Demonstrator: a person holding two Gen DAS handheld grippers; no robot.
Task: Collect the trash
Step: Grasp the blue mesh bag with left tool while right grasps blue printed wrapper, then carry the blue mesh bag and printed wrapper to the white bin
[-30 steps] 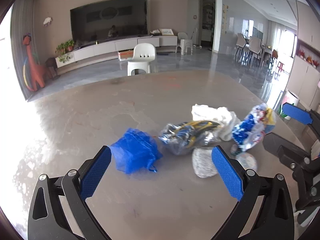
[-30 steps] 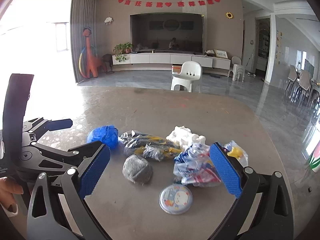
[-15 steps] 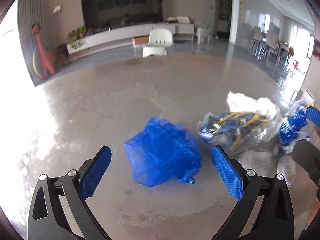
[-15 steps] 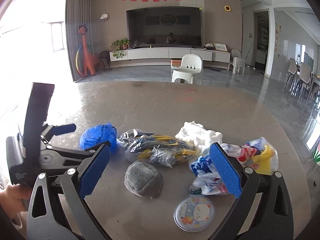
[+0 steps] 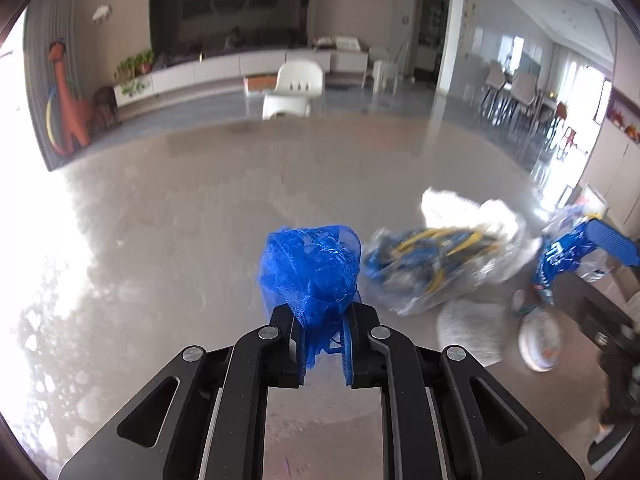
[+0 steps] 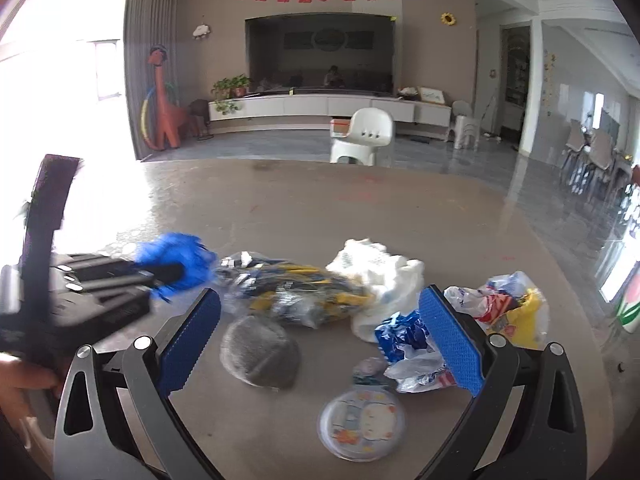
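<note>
Left wrist view shows the blue net (image 5: 310,272) bunched between the left gripper (image 5: 322,322), whose jaws are clamped on it just above the table (image 5: 180,208). Just to its right lies a clear bag (image 5: 432,268) with yellow and blue contents, touching a white wad (image 5: 452,208) behind it. A grey lump (image 5: 468,328) and a round lid (image 5: 540,340) sit nearer the camera. In the right wrist view, the right gripper (image 6: 320,332) hangs with jaws wide apart over the grey lump (image 6: 260,354), gripping nothing; a blue-and-white wrapper (image 6: 408,340) lies against its right pad, with a yellow-and-red bag (image 6: 508,308) beyond.
</note>
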